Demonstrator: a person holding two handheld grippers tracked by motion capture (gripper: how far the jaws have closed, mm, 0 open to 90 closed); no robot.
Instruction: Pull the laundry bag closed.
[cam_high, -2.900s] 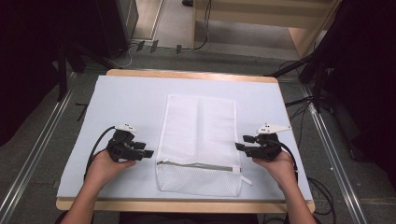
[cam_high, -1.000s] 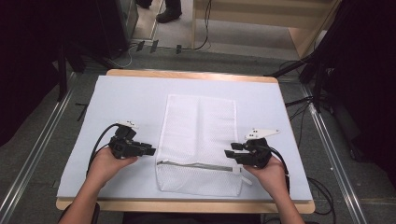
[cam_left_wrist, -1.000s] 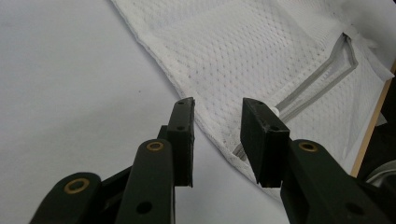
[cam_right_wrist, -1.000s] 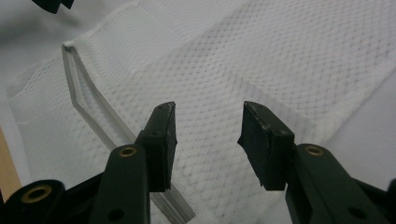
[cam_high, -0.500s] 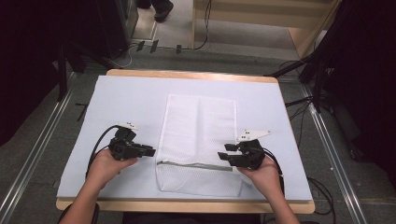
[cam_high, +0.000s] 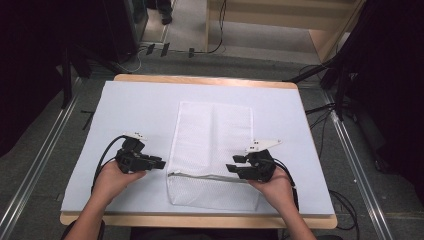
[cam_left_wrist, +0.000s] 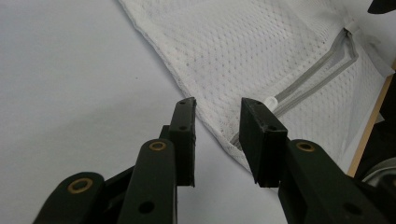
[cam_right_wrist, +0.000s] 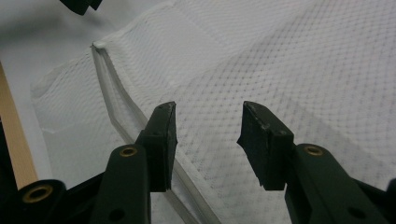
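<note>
A white mesh laundry bag (cam_high: 212, 145) lies flat on the pale table cover, its grey zipper (cam_high: 210, 176) running across near the front end. My left gripper (cam_high: 161, 163) is open at the bag's left edge, level with the zipper's end (cam_left_wrist: 270, 100). In the left gripper view the mesh bag (cam_left_wrist: 261, 51) lies just past the open left gripper (cam_left_wrist: 217, 105). My right gripper (cam_high: 231, 164) is open above the right part of the bag, near the zipper. In the right gripper view the right gripper (cam_right_wrist: 208, 112) frames mesh (cam_right_wrist: 303, 60), with the zipper (cam_right_wrist: 109, 84) to its left.
The pale blue cover (cam_high: 135, 115) spans a wooden table (cam_high: 200, 79). Cables trail from both grippers. Dark stands and floor cables surround the table; metal rails (cam_high: 35, 165) run along both sides.
My right gripper has moved left, from beside the bag's right edge to over the mesh. The left gripper has shifted slightly forward and stayed at the bag's left edge.
</note>
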